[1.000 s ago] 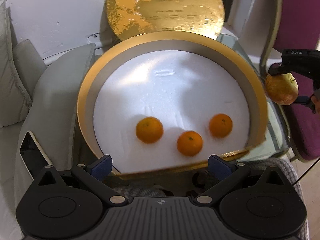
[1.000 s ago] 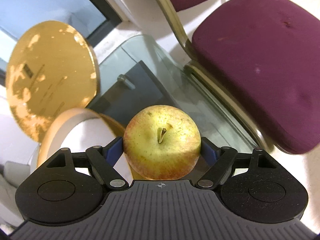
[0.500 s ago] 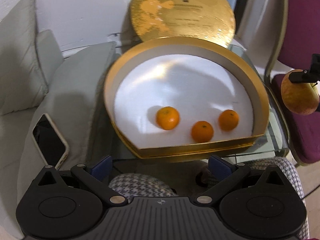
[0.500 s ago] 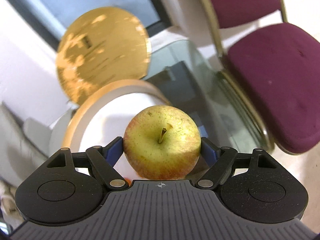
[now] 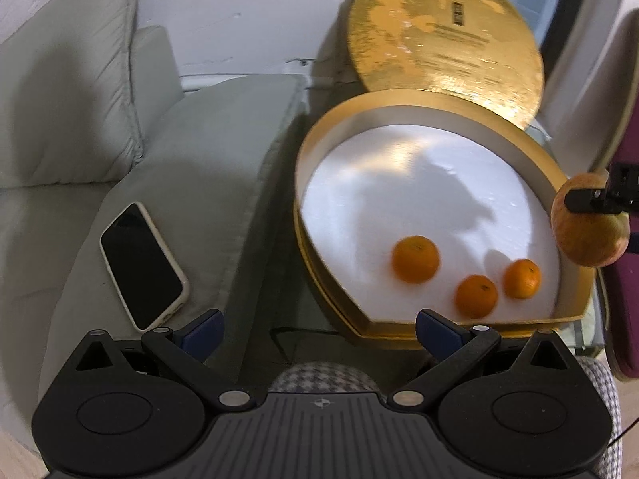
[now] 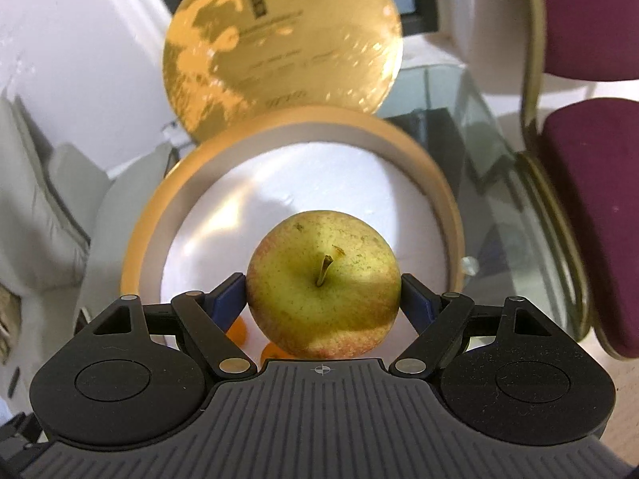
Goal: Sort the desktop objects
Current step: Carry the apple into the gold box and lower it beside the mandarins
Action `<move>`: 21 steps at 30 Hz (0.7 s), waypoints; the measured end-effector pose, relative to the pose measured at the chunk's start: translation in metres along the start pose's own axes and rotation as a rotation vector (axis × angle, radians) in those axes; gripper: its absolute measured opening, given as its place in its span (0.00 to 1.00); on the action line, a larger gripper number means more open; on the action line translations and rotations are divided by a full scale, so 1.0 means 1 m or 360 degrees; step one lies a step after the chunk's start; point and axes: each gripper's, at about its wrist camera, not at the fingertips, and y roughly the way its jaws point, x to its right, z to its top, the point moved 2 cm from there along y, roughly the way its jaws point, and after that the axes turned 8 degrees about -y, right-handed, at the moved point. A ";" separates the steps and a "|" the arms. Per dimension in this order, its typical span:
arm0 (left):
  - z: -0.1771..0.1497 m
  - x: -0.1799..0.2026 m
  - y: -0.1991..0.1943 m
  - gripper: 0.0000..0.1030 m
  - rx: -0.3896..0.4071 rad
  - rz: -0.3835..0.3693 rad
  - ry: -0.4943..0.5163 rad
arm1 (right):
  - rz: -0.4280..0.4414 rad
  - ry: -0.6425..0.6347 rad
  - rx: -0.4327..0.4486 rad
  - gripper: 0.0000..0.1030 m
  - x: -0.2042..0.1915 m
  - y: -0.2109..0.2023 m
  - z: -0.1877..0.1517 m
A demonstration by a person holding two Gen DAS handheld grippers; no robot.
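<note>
the right gripper clamps the apple stem-up just above the near right rim of the gold round box, three tangerines below, while the left gripper hangs wide and empty

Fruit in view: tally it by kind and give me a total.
Oranges: 3, lying in the round gold box at and.
Apple: 1, held in the right gripper.
Total: 4 pieces of fruit.
</note>
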 end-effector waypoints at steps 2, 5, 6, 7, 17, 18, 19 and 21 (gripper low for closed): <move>0.003 -0.003 0.007 0.99 -0.0018 0.0012 -0.0016 | 0.0011 -0.0024 -0.0036 0.80 -0.006 0.015 0.003; 0.007 -0.008 0.016 0.99 -0.0047 0.0031 -0.0030 | 0.0034 -0.0056 -0.0085 0.80 -0.014 0.037 0.008; 0.008 -0.010 0.019 0.99 -0.0056 0.0036 -0.0033 | 0.0043 -0.0063 -0.0102 0.80 -0.017 0.044 0.009; 0.010 -0.011 0.022 0.99 -0.0065 0.0041 -0.0036 | 0.0051 -0.0070 -0.0119 0.80 -0.020 0.052 0.010; 0.012 -0.010 0.036 0.99 -0.0128 0.0046 -0.0024 | 0.0049 -0.0190 -0.0239 0.80 -0.053 0.108 0.000; 0.012 -0.010 0.038 0.99 -0.0133 0.0048 -0.0026 | 0.0042 -0.0198 -0.0246 0.80 -0.054 0.111 -0.001; 0.012 -0.010 0.038 0.99 -0.0137 0.0050 -0.0027 | 0.0035 -0.0206 -0.0253 0.80 -0.055 0.114 -0.002; 0.011 -0.011 0.039 0.99 -0.0143 0.0054 -0.0031 | 0.0037 -0.0218 -0.0263 0.80 -0.055 0.119 -0.003</move>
